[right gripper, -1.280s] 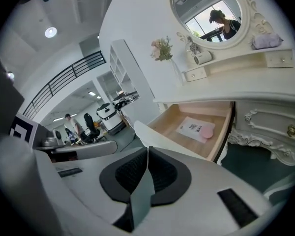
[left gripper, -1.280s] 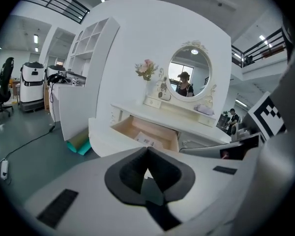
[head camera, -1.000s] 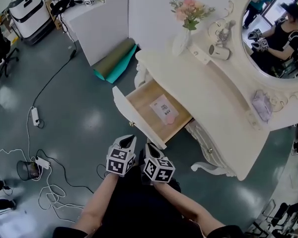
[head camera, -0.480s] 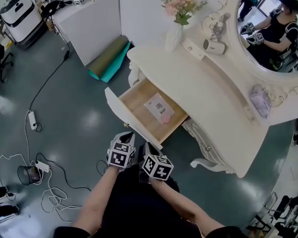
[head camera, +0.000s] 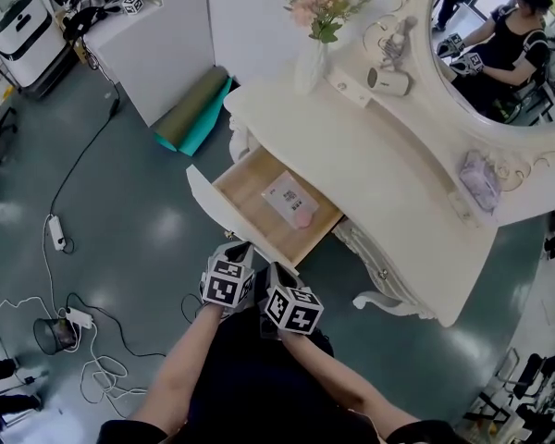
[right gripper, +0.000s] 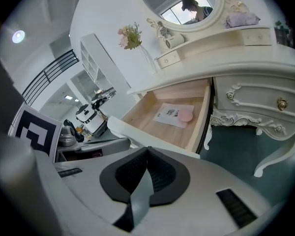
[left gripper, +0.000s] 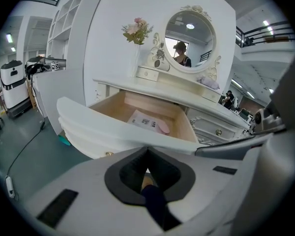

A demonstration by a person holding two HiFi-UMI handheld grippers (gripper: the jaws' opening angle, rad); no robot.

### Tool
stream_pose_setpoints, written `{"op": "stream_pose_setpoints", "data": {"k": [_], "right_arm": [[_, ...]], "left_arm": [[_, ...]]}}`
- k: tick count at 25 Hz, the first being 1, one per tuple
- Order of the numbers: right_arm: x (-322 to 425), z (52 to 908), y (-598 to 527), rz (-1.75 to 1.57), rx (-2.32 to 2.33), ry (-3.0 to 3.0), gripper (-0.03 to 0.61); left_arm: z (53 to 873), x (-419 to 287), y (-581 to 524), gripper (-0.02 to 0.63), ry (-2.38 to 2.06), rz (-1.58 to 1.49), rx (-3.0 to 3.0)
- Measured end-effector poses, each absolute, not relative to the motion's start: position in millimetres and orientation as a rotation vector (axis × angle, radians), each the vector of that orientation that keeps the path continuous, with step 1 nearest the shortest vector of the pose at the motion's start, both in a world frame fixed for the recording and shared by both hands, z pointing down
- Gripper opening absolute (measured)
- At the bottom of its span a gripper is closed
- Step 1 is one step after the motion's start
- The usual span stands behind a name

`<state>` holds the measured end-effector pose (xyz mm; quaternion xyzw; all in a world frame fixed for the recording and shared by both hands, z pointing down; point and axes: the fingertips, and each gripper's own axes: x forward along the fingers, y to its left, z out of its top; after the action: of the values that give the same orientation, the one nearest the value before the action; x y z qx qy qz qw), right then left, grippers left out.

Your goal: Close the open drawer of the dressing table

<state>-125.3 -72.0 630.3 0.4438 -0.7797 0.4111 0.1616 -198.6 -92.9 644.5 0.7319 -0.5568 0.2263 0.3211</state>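
No word, brand or number can be read anywhere here. The white sheet (head camera: 287,197) lying in the open drawer (head camera: 243,181) carries a small block of dark print beside a pink patch (it shows largest in the right gripper view, and even there not one letter can be made out). The cubes on the left gripper (head camera: 238,248) and the right gripper (head camera: 276,272) bear only black-and-white square patterns, neither letters nor figures.
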Motion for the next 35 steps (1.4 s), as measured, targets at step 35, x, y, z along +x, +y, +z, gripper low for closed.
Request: {"op": "stream_pose_setpoints", "data": {"k": [35], "right_arm": [[-98,640,-153,1.179,1.29,-2.126,0.017]], "left_arm": [[649,-159,-177,0.014,-1.336,0.615,1.993]]}}
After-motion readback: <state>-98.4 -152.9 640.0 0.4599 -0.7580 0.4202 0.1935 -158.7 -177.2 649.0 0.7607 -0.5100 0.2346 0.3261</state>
